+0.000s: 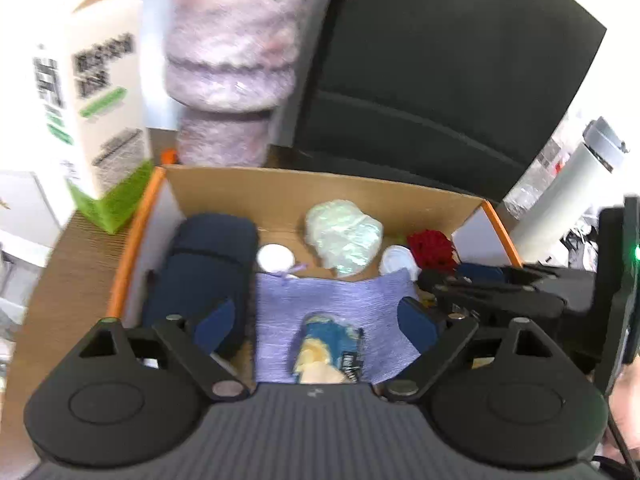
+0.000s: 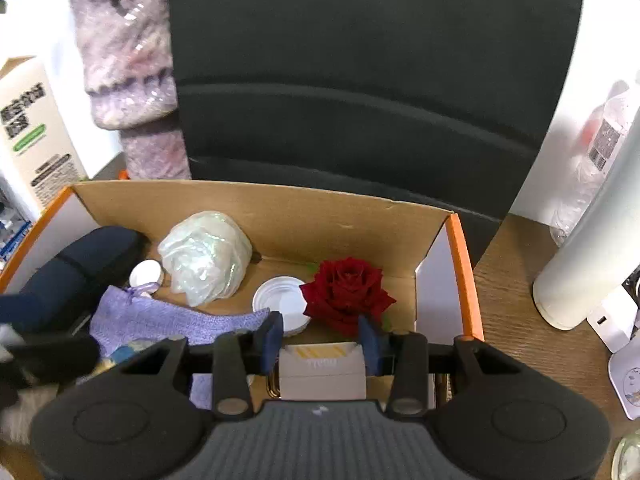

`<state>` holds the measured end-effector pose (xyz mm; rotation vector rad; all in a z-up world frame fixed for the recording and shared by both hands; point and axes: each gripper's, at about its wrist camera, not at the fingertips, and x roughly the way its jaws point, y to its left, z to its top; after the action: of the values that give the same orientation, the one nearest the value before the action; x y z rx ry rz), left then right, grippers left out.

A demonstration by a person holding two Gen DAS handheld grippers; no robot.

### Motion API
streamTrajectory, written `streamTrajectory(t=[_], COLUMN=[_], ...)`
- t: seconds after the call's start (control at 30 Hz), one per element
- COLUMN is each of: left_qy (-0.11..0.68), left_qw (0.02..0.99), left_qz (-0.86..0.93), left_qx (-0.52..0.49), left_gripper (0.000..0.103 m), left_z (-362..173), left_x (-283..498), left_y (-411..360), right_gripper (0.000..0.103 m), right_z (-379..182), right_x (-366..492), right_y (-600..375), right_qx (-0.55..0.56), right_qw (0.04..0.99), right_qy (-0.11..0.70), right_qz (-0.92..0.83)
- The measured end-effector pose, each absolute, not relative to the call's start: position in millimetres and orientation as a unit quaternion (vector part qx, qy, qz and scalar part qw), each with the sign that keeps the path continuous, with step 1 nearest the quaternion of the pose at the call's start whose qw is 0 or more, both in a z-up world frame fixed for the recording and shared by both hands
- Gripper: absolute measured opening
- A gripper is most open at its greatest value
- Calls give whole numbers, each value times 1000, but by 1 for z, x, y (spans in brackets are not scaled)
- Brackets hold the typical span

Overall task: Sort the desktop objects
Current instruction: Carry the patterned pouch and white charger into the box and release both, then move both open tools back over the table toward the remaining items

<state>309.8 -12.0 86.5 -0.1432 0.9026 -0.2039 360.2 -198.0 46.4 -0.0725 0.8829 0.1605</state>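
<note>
Desk [image 2: 516, 280]: cardboard box [image 2: 280, 204] w/ rose [image 2: 346, 290], purple pouch [image 1: 332, 300], snack pkt [image 1: 328, 344].

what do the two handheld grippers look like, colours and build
Both grippers, left gripper and right gripper, look alike: a dark grey ribbed body with a small pale logo, two round black discs at the sides, black linkage arms with silver pivot pins, and dark blue pads on the fingers. A green light glows on the right gripper's body, seen from the left view.

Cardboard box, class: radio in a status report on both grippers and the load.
Left gripper open above snack packet. Right gripper shut on small white box. Cardboard box crowded; rose just ahead.
</note>
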Motion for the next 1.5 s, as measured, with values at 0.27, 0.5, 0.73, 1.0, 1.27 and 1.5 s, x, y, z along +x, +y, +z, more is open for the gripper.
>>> streamTrajectory(t=[0.27,0.5,0.73,1.0,1.27,1.5], left_qy=[460,435,381,289,310,295], left_qw=[886,899,923,952,942,949], left_qz=[-43,-27,-41,-102,-123,-109], left_qx=[-42,-47,-38,6,-22,-13], left_gripper=[101,102,103,103,103,103], left_z=[93,107,80,42,9,8], left_x=[282,217,117,7,-11,-13], left_y=[-3,4,-2,-26,-33,-33], right_gripper=[64,79,84,84,83,83], right_z=[108,136,90,26,16,4], right_x=[314,230,127,39,-6,-12], right_y=[-208,-214,-233,-244,-248,-249], right_qx=[-23,-36,6,11,52,62], right_qw=[912,926,935,939,942,937], right_qy=[405,368,337,330,317,328], right_qz=[61,83,113,92,102,101])
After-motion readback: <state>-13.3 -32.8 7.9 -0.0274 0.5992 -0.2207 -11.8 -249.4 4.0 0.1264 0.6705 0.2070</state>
